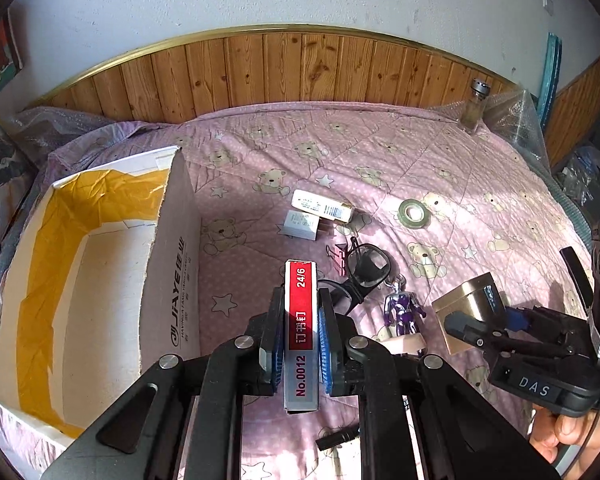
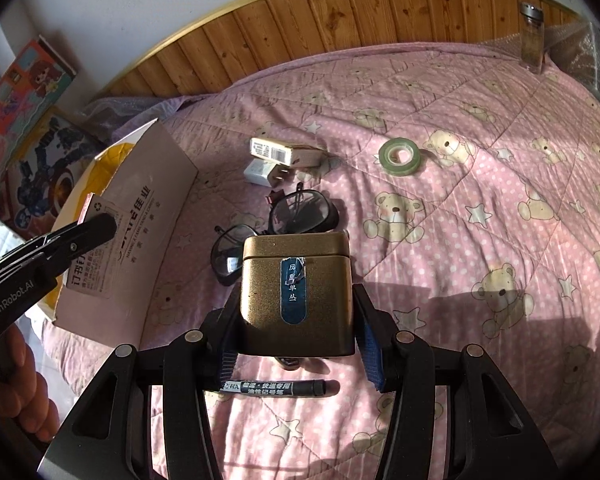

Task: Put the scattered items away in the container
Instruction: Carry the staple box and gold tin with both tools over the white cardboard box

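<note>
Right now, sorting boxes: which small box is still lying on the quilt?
The white barcode box beside the charger plug; the staple box and gold tin are gripped.

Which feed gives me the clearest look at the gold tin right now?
The right wrist view: the gold tin sits centred between the right gripper fingers, lid seam and blue label facing the camera. In the left wrist view the gold tin appears off to the right edge, small, angled and partly covered by the right gripper.
</note>
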{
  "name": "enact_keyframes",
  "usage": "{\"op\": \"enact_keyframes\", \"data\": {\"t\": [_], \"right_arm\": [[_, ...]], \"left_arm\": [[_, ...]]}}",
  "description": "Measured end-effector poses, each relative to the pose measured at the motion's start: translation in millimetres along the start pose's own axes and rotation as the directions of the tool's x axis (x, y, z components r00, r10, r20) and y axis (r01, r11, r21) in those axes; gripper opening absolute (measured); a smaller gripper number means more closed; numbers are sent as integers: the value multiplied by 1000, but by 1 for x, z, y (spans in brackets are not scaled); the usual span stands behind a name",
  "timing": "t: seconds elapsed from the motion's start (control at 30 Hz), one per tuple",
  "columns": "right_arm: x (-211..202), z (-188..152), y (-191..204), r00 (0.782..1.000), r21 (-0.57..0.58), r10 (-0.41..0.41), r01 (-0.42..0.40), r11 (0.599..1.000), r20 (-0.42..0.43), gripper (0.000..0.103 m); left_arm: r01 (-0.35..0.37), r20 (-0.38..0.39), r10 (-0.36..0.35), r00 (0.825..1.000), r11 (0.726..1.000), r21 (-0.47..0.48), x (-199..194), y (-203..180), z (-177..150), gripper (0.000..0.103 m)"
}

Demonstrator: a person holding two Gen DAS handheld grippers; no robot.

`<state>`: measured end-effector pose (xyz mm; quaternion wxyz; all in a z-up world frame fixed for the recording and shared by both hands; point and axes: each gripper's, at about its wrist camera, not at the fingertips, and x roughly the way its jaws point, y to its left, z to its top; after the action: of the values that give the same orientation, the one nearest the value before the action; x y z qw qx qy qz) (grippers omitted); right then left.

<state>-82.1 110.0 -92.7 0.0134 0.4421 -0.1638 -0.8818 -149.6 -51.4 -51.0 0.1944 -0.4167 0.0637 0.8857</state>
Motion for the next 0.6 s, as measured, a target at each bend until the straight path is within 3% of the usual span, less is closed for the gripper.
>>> {"op": "enact_keyframes", "data": {"t": [0.6], "right_arm": [[-21,-12,100,998,-228,70,-68,971,0,53]], "left_arm": [[21,68,-14,998,994,-110,-45,41,-22,15]]}}
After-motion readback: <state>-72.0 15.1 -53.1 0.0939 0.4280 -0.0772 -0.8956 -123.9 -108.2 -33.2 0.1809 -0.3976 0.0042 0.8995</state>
